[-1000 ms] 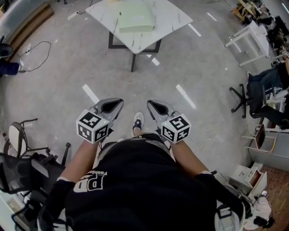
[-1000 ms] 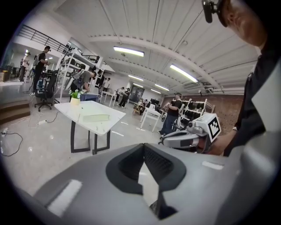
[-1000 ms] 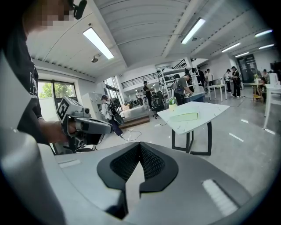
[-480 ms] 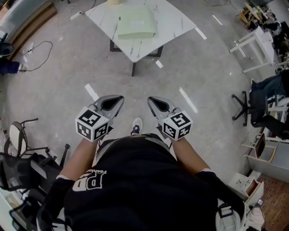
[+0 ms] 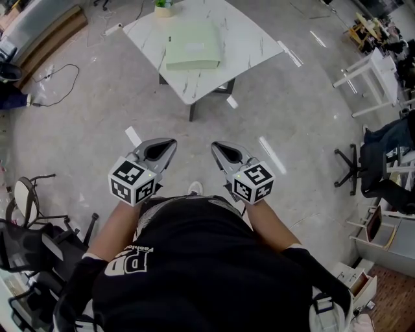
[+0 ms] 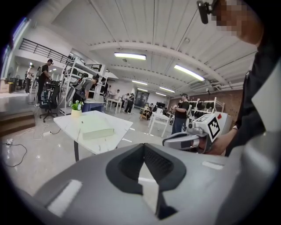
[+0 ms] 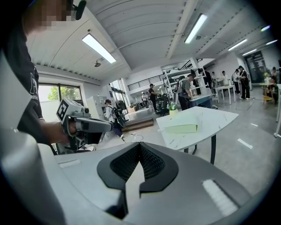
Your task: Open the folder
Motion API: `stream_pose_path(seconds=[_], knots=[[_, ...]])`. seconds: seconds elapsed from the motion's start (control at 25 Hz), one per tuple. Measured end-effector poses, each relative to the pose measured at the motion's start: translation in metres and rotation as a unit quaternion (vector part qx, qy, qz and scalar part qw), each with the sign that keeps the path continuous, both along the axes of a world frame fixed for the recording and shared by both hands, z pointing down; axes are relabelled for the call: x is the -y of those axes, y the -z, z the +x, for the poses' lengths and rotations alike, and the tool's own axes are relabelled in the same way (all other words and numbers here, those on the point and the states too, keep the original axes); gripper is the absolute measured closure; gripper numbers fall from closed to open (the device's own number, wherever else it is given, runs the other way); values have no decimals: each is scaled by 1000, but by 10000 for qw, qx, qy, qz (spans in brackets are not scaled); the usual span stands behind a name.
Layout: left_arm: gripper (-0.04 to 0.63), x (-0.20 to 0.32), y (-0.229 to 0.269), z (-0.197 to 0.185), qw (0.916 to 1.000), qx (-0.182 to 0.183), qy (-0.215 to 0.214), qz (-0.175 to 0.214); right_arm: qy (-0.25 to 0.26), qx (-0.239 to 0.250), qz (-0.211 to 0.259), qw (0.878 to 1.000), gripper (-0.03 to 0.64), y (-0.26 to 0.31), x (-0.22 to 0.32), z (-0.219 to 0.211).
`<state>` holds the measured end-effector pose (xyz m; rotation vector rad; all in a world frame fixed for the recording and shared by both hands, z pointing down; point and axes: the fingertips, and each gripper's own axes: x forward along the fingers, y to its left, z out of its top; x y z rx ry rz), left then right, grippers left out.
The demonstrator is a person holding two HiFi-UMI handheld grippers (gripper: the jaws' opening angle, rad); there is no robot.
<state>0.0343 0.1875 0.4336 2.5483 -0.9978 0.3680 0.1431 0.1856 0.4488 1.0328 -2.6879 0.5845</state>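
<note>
One folder [image 5: 192, 47], marbled table [image 5: 249, 35], grey floor [image 5: 84, 117]

Far corner of your table [image 5: 253, 39] and the plant pot [image 5: 163, 9] cropped at top edge; folder [image 5: 192, 45] opening side too small to tell.

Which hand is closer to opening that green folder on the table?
Neither clearly: left gripper and right gripper hang side by side, both shut and empty, well short of the folder on the table, which lies about midway ahead.
</note>
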Motion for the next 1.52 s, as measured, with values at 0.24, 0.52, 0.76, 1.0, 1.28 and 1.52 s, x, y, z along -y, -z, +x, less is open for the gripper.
stream_pose_path(seconds=[0.24, 0.52, 0.76, 1.0, 1.28, 1.52], knots=[[546, 17, 7, 10, 9998, 30, 153, 112, 78, 54, 21, 10000, 618, 1, 18, 12], [546, 20, 3, 11, 9996, 87, 255, 42, 116, 115, -24, 9999, 618, -2, 23, 16], [546, 24, -6, 10, 9997, 54, 237, -47, 99, 107, -82, 9999, 618, -8, 28, 13], [546, 38, -11, 8, 9997, 2, 198, -128, 69, 25, -121, 9999, 618, -13, 36, 12], [546, 66, -14, 3, 9999, -17, 132, -105, 111, -76, -199, 9997, 618, -20, 60, 3], [546, 99, -16, -11, 9997, -25, 188, -158, 169, -130, -205, 9996, 618, -17, 92, -9]])
